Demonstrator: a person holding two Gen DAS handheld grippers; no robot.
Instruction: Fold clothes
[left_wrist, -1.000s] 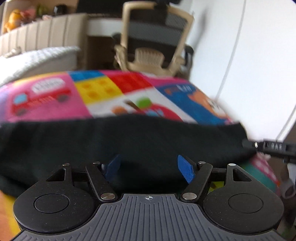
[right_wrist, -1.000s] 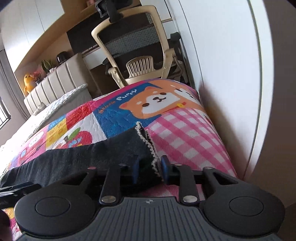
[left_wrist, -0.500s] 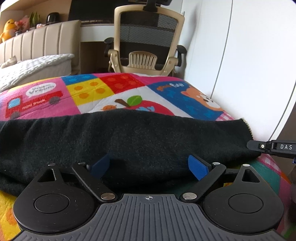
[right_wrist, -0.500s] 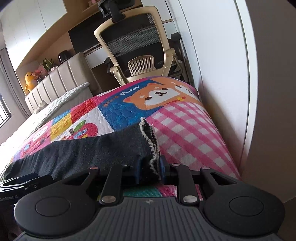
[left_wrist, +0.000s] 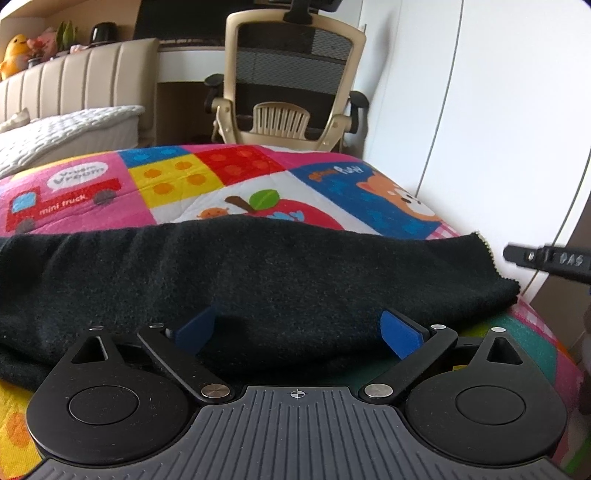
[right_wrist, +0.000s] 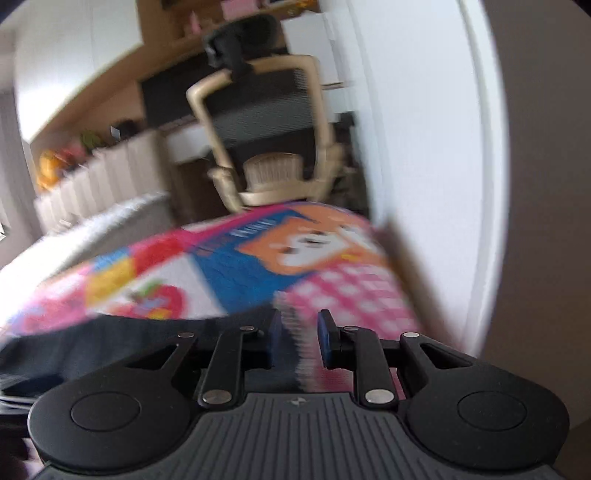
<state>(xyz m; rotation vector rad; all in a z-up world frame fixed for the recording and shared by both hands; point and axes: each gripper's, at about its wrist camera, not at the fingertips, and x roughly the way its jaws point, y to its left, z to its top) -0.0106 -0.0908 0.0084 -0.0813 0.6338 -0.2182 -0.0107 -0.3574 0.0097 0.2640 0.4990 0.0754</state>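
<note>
Item: black knit garment (left_wrist: 258, 273), lying in a broad band across the near end of the patchwork quilt (left_wrist: 207, 184), its pale-stitched corner (left_wrist: 487, 254) toward the wall side.

Change noted: half a second ago the right gripper (right_wrist: 299, 336) had that stitched edge pinched between nearly closed fingers. Now its blue pads stand a little apart with only blurred pink check and a dark smear between them; nothing seems held, though motion blur makes this less than certain. The whole right view is smeared, so the tool is moving fast, apparently away from the cloth. The left gripper (left_wrist: 297, 328) was already wide and has spread a shade further; its jaws gape over the garment's near hem, pads (left_wrist: 400, 332) resting at the fabric, gripping nothing.

Meaning for the task: in my judgement one fold has just been laid and let go. The cloth lies doubled and fairly flat, and both tools are free to take a new hold for the following fold.

Surroundings:
- Beige mesh office chair (left_wrist: 291, 85), beyond the far end of the quilt, well apart from the garment.
- White wardrobe panel (left_wrist: 498, 110), close along the right edge of the bed; it leaves the right tool little room outward.
- Padded headboard (left_wrist: 77, 81) and white bedding (left_wrist: 66, 129), far left.
- Yellow plush toy (left_wrist: 14, 55) on the ledge above.

Obstructions: none lying on the garment. The nearby wall panel is the only constraint.
</note>
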